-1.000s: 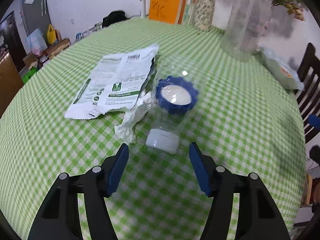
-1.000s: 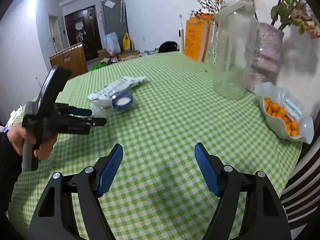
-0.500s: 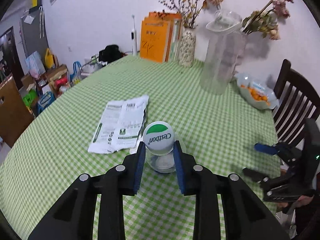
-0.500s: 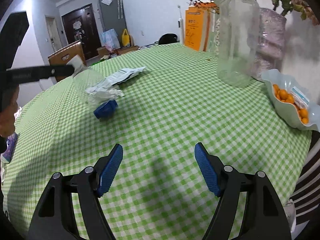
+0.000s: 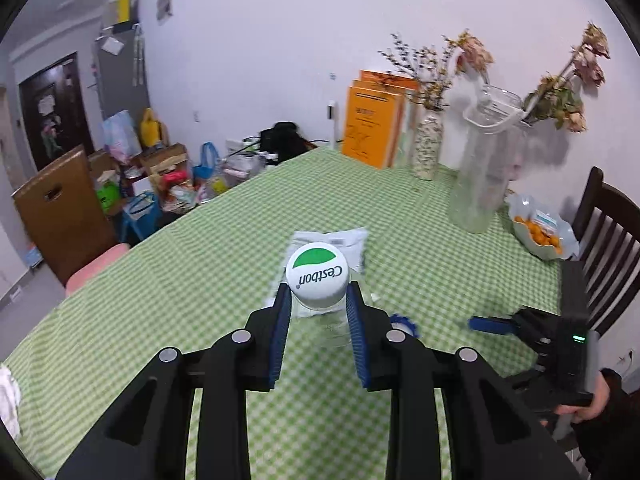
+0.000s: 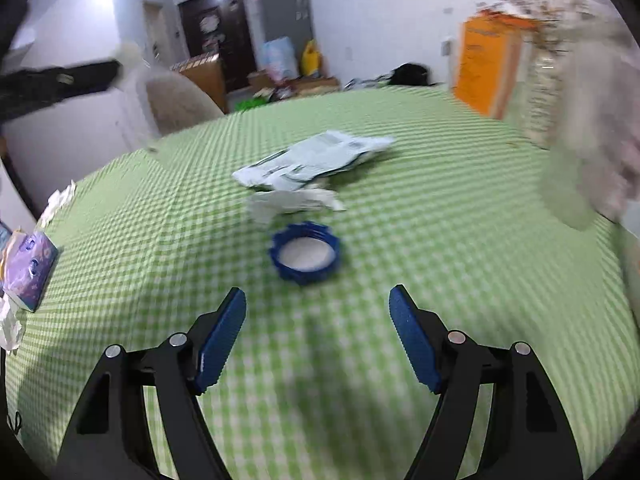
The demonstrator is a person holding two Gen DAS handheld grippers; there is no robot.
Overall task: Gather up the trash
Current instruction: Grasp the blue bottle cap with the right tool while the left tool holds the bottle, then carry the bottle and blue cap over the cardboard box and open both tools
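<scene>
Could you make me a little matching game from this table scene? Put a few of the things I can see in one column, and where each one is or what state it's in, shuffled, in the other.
Things
1. clear bottle
2. blue cap
3. printed wrapper
4. fruit bowl

Places or states
A. lying flat on the checked cloth, beyond a crumpled tissue
B. near the chair at the table's edge, holding small orange fruit
C. gripped between the fingers of the left gripper
D. lying open side up on the cloth, just ahead of the open right gripper

Pairs: 1-C, 2-D, 3-A, 4-B
</scene>
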